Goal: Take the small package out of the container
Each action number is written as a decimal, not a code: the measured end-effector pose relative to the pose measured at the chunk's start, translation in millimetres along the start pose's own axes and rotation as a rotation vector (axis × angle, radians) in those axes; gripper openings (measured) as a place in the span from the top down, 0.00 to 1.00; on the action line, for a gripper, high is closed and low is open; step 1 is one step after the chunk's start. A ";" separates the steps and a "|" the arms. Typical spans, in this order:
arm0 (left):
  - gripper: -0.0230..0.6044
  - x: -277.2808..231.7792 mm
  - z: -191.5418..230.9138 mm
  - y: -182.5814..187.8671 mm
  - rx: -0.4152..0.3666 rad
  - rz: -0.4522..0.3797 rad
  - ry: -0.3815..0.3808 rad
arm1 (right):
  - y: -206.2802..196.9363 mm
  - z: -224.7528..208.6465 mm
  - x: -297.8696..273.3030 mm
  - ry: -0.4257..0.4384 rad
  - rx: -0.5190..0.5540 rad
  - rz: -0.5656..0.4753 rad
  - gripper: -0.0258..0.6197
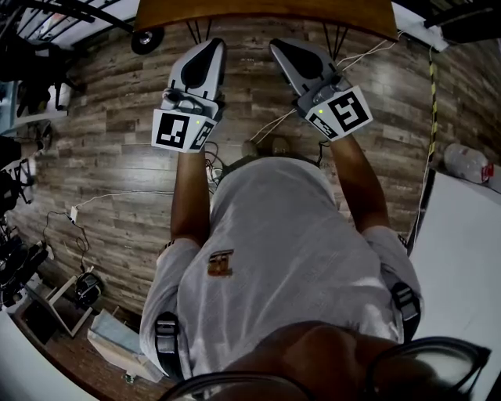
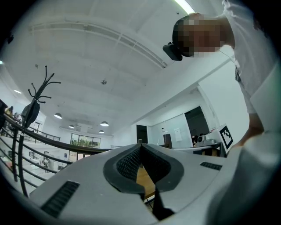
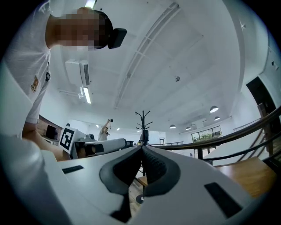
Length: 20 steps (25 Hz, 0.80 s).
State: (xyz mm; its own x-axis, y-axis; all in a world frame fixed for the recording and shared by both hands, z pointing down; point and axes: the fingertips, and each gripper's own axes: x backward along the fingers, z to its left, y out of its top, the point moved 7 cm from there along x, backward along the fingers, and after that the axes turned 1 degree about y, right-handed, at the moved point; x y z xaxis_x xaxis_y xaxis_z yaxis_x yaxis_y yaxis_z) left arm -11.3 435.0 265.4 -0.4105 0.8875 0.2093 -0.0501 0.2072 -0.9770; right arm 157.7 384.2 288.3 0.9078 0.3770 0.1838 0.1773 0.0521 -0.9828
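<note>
No small package and no container show in any view. In the head view my left gripper [image 1: 210,47] and my right gripper [image 1: 280,47] are held side by side above the floor, tips toward the edge of a brown wooden table [image 1: 266,11]. Seen from its own camera, the left gripper [image 2: 140,146] has its dark pads meeting at the tip, with nothing between them. The right gripper [image 3: 142,147] is shut and empty in the same way. Both gripper views look slightly upward at the ceiling and the room.
Cables [image 1: 270,125] trail over the wooden plank floor [image 1: 117,157] below the grippers. A white table [image 1: 462,251] stands at the right with a plastic bottle [image 1: 467,163] beside it. Boxes and gear [image 1: 70,305] lie at the lower left. A coat stand [image 3: 143,121] and a curved railing [image 3: 237,134] stand ahead.
</note>
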 end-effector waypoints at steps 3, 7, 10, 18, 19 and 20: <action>0.93 -5.9 0.1 -2.4 -0.002 -0.003 0.010 | 0.2 -7.3 1.4 0.017 0.009 0.011 0.91; 0.93 -19.4 -4.6 -5.1 -0.012 -0.002 0.031 | -0.1 -22.3 8.6 0.039 0.008 0.019 0.91; 0.93 -24.8 -3.3 -8.9 -0.017 0.001 0.047 | -3.8 -30.4 8.7 0.054 0.008 0.022 0.91; 0.93 -48.4 -15.2 -19.4 -0.033 0.001 0.062 | -3.7 -58.6 21.6 0.073 0.017 0.010 0.91; 0.93 -51.1 -16.3 -19.6 -0.035 0.000 0.063 | -3.4 -61.5 22.6 0.074 0.017 0.008 0.91; 0.93 -53.4 -17.5 -19.6 -0.037 -0.001 0.064 | -3.5 -63.9 23.8 0.075 0.016 0.008 0.91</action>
State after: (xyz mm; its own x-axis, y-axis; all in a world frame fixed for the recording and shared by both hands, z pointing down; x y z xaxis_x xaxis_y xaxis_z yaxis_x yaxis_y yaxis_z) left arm 27.5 390.8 274.1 -0.3515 0.9115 0.2137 -0.0161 0.2223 -0.9748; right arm 203.0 333.9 297.3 0.9351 0.3072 0.1765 0.1645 0.0649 -0.9842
